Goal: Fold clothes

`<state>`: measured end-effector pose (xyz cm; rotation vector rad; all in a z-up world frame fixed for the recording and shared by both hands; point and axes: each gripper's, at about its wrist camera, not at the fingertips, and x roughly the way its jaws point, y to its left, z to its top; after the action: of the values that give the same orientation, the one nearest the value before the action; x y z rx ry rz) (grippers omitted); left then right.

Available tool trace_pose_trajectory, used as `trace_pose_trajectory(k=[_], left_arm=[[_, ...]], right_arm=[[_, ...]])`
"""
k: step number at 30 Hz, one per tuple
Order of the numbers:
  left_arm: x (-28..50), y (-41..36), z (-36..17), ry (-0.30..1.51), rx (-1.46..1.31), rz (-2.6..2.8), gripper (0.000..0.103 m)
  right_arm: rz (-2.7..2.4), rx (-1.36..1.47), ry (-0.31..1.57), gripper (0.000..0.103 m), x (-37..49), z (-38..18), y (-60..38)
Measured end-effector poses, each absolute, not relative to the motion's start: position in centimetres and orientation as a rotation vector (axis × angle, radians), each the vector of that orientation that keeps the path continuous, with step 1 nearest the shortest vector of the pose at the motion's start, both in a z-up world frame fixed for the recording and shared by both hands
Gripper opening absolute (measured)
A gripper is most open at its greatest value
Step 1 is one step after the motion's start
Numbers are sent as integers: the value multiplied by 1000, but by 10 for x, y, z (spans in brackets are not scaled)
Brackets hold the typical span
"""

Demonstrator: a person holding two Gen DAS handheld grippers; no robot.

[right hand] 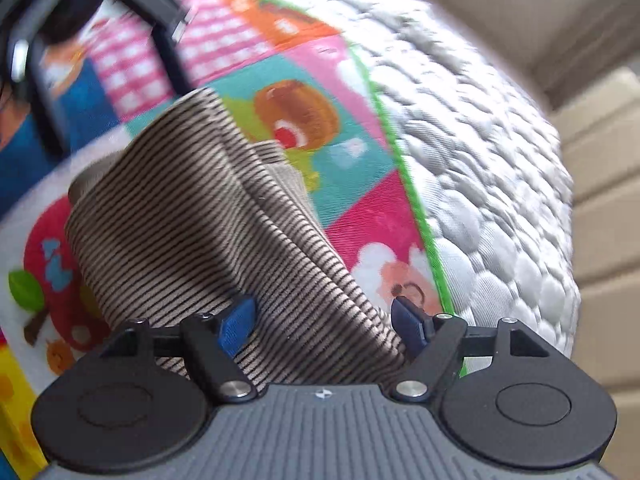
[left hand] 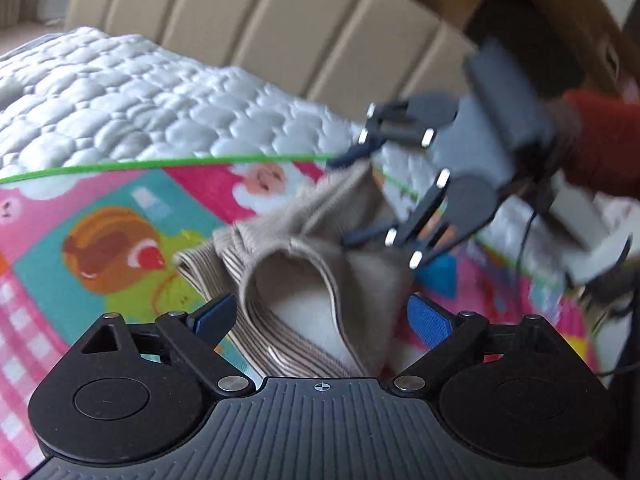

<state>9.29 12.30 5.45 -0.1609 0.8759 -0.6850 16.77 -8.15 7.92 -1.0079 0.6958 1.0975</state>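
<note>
The striped garment (right hand: 208,216) lies bunched on the mat (right hand: 360,216) spread over the quilt (right hand: 500,184), and both grippers have their jaws spread apart with cloth running between the blue pads, gripping nothing as far as either view shows. The right gripper (left hand: 352,196) reaches in from the far right of the garment and the left gripper (left hand: 320,316) straddles its near edge, where the plain inner face shows. Judging by that, a good fold needs each gripper to close on one layer near a corner, then lift evenly so the cloth stays flat instead of bunching further.
</note>
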Motion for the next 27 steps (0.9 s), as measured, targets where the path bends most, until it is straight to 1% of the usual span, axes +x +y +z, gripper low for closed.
trace_pose_trajectory(k=[2, 3, 4, 5, 6, 8, 10, 11, 13, 14, 17, 20, 21, 23, 24, 25, 26, 27], left_arm=[[94, 105, 45, 897, -109, -668, 90], [96, 101, 44, 892, -111, -658, 84], [98, 98, 43, 887, -113, -649, 74], [100, 95, 42, 882, -116, -639, 67], [105, 97, 44, 869, -130, -618, 55], [115, 100, 47, 844, -155, -576, 49], [128, 104, 47, 835, -124, -497, 40], [134, 106, 47, 830, -109, -457, 39], [147, 110, 46, 820, -78, -379, 30], [153, 113, 42, 832, -64, -346, 30], [164, 121, 27, 870, -39, -263, 30], [163, 134, 25, 879, -93, -229, 30], [162, 140, 26, 876, -123, -224, 32], [157, 143, 44, 826, -166, -291, 45], [155, 141, 54, 801, -163, -336, 62], [152, 139, 64, 776, -158, -383, 73], [151, 128, 71, 759, -109, -443, 78], [150, 117, 77, 741, -60, -502, 84]], right_arm=[[1044, -877, 684, 74, 165, 86, -97], [1017, -813, 678, 74, 164, 90, -105], [989, -748, 671, 74, 163, 93, -113], [960, -684, 664, 74, 162, 96, -121], [941, -630, 655, 74, 163, 98, -127], [911, -536, 636, 74, 168, 97, -136], [879, -446, 619, 75, 172, 97, -146], [862, -405, 613, 76, 174, 96, -151], [842, -374, 625, 80, 178, 90, -156], [833, -364, 633, 83, 181, 87, -157], [802, -363, 654, 87, 190, 73, -154], [747, -448, 698, 88, 203, 50, -130], [738, -454, 709, 88, 206, 47, -127], [733, -436, 725, 88, 210, 46, -125], [731, -427, 732, 88, 212, 45, -125], [728, -417, 740, 88, 214, 44, -124], [726, -408, 748, 88, 216, 44, -124], [723, -399, 755, 88, 218, 43, -123]])
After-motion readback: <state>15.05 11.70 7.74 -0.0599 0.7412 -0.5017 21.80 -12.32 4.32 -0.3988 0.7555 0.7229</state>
